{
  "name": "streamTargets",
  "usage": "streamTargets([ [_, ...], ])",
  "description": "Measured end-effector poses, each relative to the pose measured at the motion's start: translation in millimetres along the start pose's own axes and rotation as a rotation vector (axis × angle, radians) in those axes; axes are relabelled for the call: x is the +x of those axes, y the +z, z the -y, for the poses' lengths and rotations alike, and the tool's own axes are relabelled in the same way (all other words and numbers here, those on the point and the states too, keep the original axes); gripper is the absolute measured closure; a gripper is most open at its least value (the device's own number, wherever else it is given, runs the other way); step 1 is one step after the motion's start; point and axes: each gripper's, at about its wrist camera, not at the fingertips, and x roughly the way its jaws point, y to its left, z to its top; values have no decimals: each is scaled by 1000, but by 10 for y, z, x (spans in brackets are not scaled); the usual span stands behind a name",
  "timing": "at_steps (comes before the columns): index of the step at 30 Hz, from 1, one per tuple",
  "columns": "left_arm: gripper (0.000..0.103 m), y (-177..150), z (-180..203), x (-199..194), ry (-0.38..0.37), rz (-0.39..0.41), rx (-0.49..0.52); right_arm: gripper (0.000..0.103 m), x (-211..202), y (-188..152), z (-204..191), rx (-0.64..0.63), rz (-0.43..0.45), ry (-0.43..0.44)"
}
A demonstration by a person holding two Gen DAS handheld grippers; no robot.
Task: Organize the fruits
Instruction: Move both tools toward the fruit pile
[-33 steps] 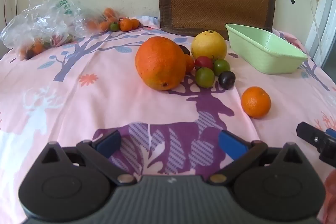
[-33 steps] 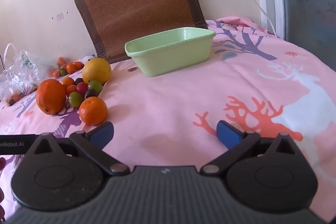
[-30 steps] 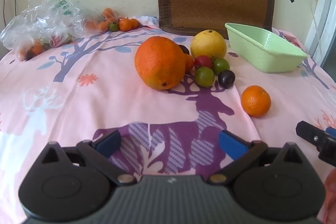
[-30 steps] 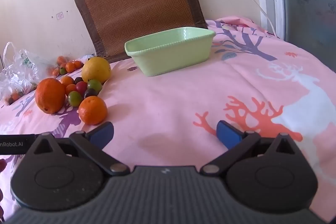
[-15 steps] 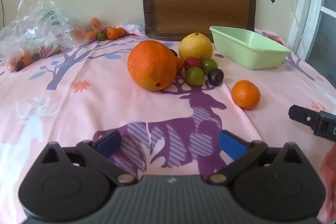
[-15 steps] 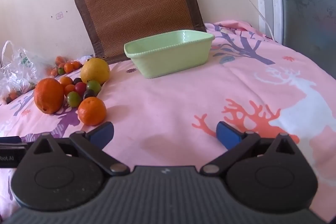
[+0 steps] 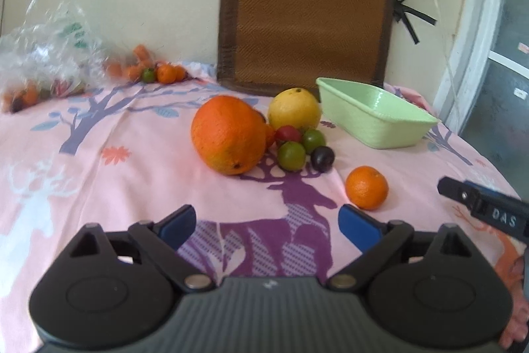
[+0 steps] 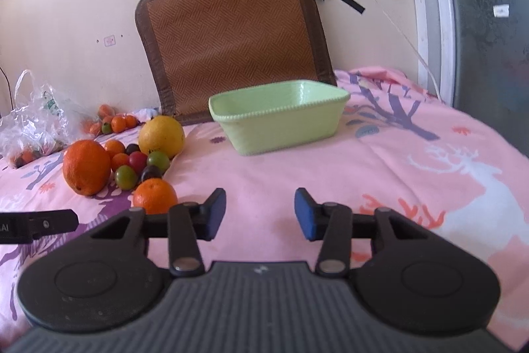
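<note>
Right tool (image 8: 260, 212) narrower, closing, nothing between.

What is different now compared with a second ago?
The right tool has narrowed a lot and its jaws are closing on nothing; the left tool is closing only slightly, also empty. Both views tilted up a little. The fruit pile, the small orange and the green dish have not moved.
</note>
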Motion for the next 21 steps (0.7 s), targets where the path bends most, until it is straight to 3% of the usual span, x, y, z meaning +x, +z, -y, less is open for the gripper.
streamTargets([
  [8,7,28,286,-2,-90,37,154,62,32,83,186,24,7,-15],
  [16,7,121,576,254,-159,-16,235,62,42,61,236,30,-14,-17],
  [21,19,174,721,482,-163,-58,275,62,62,67,263,30,-13,-16],
])
